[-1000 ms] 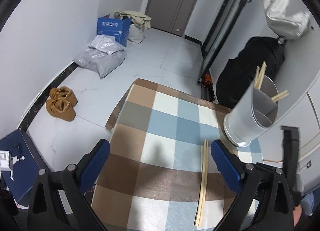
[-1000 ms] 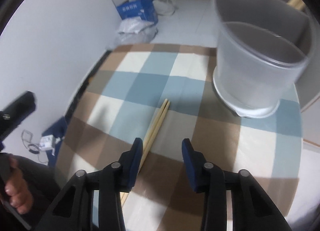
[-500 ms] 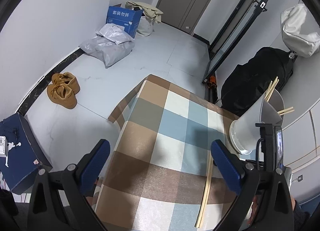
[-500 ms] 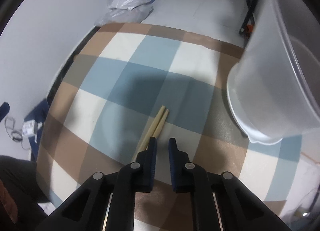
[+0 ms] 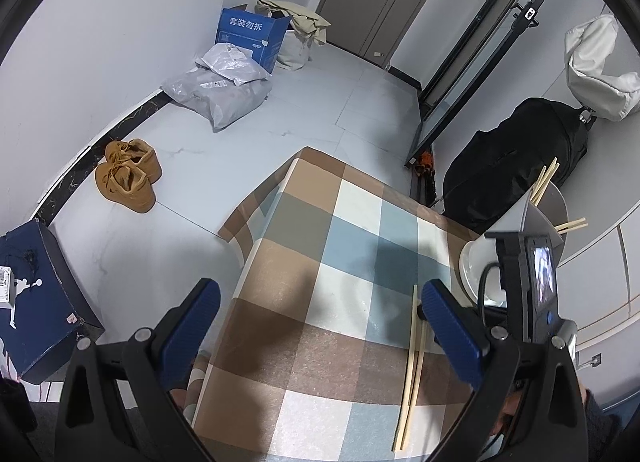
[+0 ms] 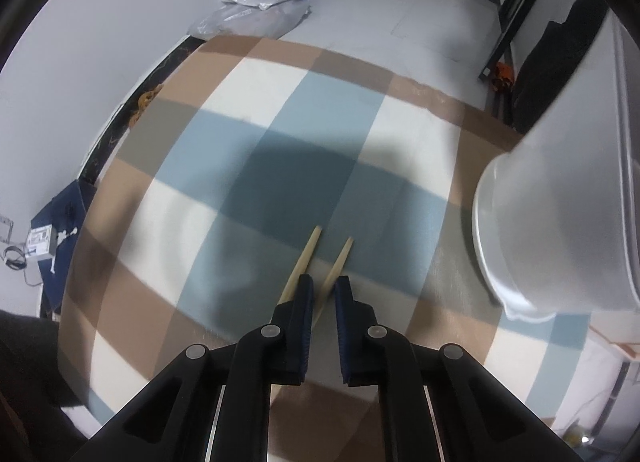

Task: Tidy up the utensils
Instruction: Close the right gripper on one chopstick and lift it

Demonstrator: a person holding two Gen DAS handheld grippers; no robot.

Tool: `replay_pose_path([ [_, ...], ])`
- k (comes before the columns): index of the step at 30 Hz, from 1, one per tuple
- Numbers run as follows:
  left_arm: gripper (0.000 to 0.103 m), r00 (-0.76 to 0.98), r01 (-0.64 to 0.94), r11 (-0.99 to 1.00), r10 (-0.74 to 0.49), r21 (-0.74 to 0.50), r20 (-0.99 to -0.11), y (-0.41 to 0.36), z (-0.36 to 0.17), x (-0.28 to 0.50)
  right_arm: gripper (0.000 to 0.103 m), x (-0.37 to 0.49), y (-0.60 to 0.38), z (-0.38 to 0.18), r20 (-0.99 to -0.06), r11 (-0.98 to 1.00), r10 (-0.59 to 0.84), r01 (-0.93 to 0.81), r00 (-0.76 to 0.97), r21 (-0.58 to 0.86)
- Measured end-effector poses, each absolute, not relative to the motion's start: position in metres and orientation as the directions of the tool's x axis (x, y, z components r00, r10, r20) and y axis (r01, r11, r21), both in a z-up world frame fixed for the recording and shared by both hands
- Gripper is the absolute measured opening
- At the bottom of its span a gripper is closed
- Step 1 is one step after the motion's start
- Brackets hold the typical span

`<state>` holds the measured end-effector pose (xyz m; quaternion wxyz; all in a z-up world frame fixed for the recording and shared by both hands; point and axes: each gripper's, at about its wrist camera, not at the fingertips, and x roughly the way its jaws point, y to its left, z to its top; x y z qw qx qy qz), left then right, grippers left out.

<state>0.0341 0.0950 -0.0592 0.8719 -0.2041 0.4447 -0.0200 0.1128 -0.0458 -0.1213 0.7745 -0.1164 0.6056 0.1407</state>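
Observation:
Two wooden chopsticks point(image 5: 412, 362) lie on the checked tablecloth point(image 5: 332, 262) at the right. In the right wrist view my right gripper point(image 6: 321, 287) has its jaws nearly together around one chopstick point(image 6: 338, 260), while the other chopstick point(image 6: 306, 258) runs just left of the left finger. A grey plastic utensil holder point(image 6: 560, 190) stands to the right; in the left wrist view the holder point(image 5: 540, 214) has chopsticks sticking out. My left gripper point(image 5: 320, 302) is open and empty, raised above the table's left part.
The table's left edge drops to a tiled floor with brown shoes point(image 5: 128, 178), grey bags point(image 5: 218, 90) and a blue box point(image 5: 252, 36). A dark blue box point(image 5: 36, 294) sits at the lower left. A black bag point(image 5: 516, 166) lies behind the holder.
My right gripper dropped to the chopsticks and closed from wide open to nearly shut around one; the pair's tips spread apart. My left gripper pulled up and back.

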Motion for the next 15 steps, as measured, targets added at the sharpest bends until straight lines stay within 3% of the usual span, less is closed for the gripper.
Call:
replay_pose_path([
  [7, 0.098, 0.600, -0.167, 0.920, -0.190, -0.354, -0.777, 0.099, -0.063, 0.036, 0.004, 0.107, -0.055, -0.122, -0.955, 0.940, 0.140, -0.337, 0.263, 0.045],
  [15, 0.098, 0.541, -0.094, 0.955, -0.188, -0.281, -0.820, 0.071, -0.076, 0.043, 0.004, 0.075, -0.106, -0.085, -0.875, 0.931, 0.322, -0.291, 0.361, 0.222],
])
